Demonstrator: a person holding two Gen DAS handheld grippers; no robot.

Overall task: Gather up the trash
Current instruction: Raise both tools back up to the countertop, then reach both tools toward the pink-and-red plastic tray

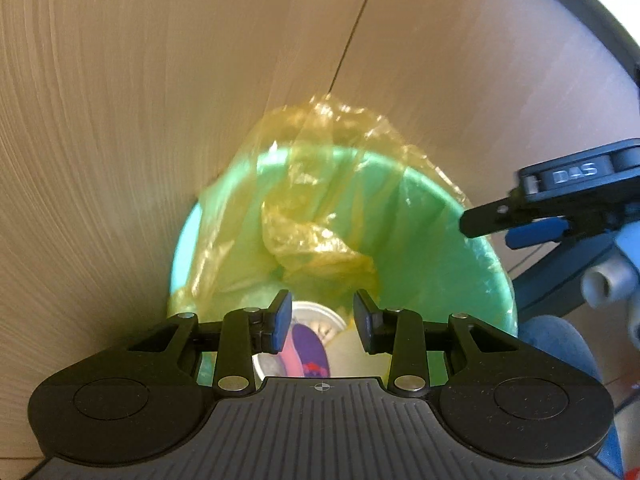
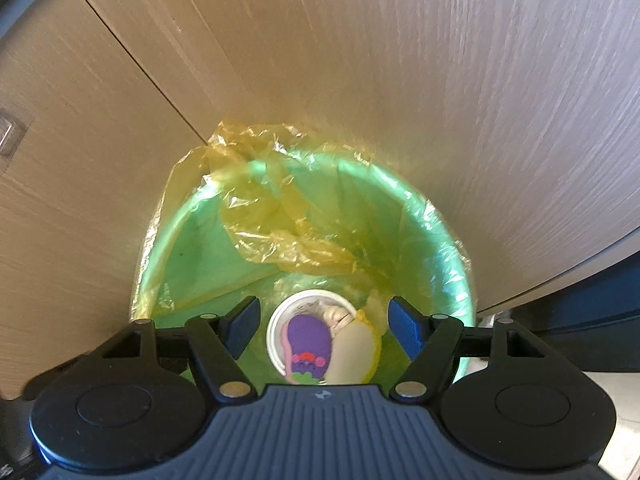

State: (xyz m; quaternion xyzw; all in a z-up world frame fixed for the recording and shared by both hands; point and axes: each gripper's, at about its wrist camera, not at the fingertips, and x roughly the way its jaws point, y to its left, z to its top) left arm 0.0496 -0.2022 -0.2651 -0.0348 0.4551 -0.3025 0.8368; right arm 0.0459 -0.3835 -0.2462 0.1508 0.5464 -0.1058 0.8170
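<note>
The green waste bin (image 2: 436,240) stands on the floor against a wood-grain cabinet front (image 2: 360,60), lined with a yellow translucent bag (image 2: 288,236) whose upper edge is draped over the rim and partly slumped inward at the far side; at the bottom lies the collected trash: a white round cup (image 2: 276,332) holding a purple and pink wrapper (image 2: 310,344) and some crumpled pale material, with a pale yellow-edged piece (image 2: 356,350) lying just beside it and overlapping its rim.

The right gripper (image 2: 323,330) hangs above the bin mouth, fingers spread wide apart and holding nothing; the cup shows between them, well below.

The left gripper (image 1: 322,324) also looks down into the bin, its fingers parted (less widely than the right) and empty; the same cup (image 1: 316,312) and wrapper (image 1: 308,348) appear in the gap, not touched by either pad; the right gripper enters this view from the right edge, above the bin rim (image 1: 424,184).
</note>
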